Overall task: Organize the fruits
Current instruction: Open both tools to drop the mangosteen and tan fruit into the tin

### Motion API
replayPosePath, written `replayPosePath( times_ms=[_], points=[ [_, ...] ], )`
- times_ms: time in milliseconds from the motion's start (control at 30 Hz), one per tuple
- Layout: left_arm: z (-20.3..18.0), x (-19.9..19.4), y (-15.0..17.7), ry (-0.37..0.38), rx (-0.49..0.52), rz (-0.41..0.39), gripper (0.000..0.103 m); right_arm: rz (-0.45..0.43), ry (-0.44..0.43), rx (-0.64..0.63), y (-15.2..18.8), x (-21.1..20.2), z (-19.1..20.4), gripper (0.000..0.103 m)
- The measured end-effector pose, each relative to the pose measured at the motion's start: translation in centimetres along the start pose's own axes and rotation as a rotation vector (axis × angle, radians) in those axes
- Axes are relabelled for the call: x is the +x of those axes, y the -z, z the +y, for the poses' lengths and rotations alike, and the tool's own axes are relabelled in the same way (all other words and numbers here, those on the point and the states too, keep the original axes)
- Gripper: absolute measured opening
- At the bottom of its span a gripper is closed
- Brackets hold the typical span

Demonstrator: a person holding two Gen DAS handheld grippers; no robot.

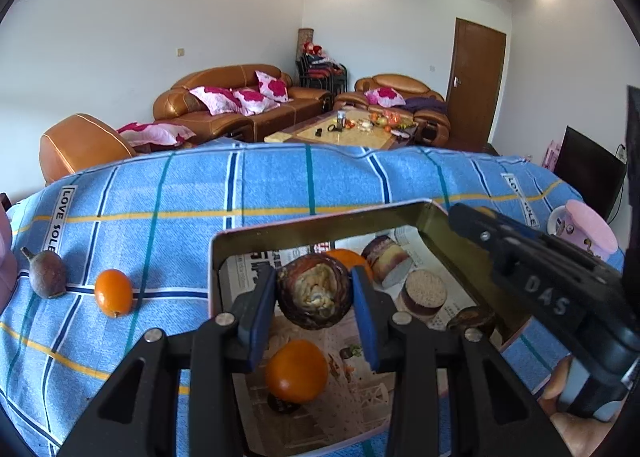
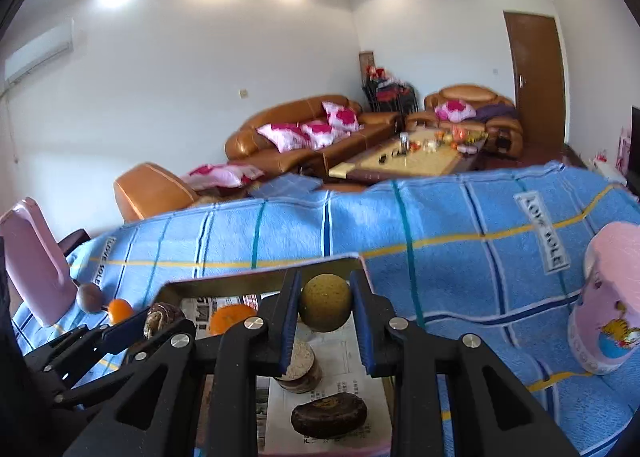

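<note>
We are carrying fruit over the tin tray (image 1: 424, 213): left gripper (image 1: 314, 303) clamping a mangosteen half (image 1: 314, 291), right gripper (image 2: 325, 307) clamping a yellowish round fruit (image 2: 325, 303) (both poised for dropping in).

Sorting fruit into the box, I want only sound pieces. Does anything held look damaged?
Yes. The brown fruit in the left gripper is broken open, pale flesh showing. The round one in the right gripper looks whole.

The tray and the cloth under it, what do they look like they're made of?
Tray: probably thin metal with a dull gold inner wall, since its rim is thin with sharply folded corners and a faint sheen; its floor is lined with newspaper. Cloth: woven fabric, likely cotton, matte blue with plaid stripes, a visible weave and soft folds at the edge.
</note>
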State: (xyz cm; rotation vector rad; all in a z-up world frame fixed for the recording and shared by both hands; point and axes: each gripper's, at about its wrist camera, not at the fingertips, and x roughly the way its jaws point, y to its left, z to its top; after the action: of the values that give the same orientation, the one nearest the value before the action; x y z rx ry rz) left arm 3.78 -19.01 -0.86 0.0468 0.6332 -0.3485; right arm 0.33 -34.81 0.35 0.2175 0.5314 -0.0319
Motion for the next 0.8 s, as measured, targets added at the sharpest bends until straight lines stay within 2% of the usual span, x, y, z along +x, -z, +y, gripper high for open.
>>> replayPosePath(
  times_ms=[100, 300, 500, 600, 667, 700, 767, 800],
  points=[
    [0.1, 0.4, -0.1, 0.006, -0.005, 0.017, 0.039, 0.035, -0.007, 0.004, 0.2, 0.8, -0.1, 0.027],
    [-0.1, 0.6, 0.0, 0.005, 0.002, 0.031, 0.039, 0.045, -0.018, -0.002, 0.4, 1.0, 0.1, 0.028],
    [0.1, 0.8, 0.0, -0.019, -0.011, 0.035, 0.042, 0.071, -0.068, 0.016, 0.5, 1.6, 0.3, 0.030],
    [0.3, 0.3, 0.0, -0.025, -0.016, 0.013, 0.054, 0.069, -0.087, 0.021, 0.6, 1.5, 0.5, 0.032],
    [0.2, -0.3, 0.1, -0.043, -0.015, -0.017, 0.077, 0.054, -0.087, 0.026, 0.6, 1.1, 0.6, 0.042],
    [0.3, -0.7, 0.1, -0.047, -0.015, -0.036, 0.082, 0.040, -0.089, 0.030, 0.6, 0.8, 0.5, 0.045],
    [0.4, -1.8, 0.2, -0.056, -0.017, -0.093, 0.099, -0.008, -0.084, 0.029, 0.5, -0.3, 0.6, 0.051],
    [0.3, -2.3, 0.2, -0.067, -0.014, -0.118, 0.102, -0.027, -0.073, 0.024, 0.4, -0.7, 0.7, 0.052]
  ],
)
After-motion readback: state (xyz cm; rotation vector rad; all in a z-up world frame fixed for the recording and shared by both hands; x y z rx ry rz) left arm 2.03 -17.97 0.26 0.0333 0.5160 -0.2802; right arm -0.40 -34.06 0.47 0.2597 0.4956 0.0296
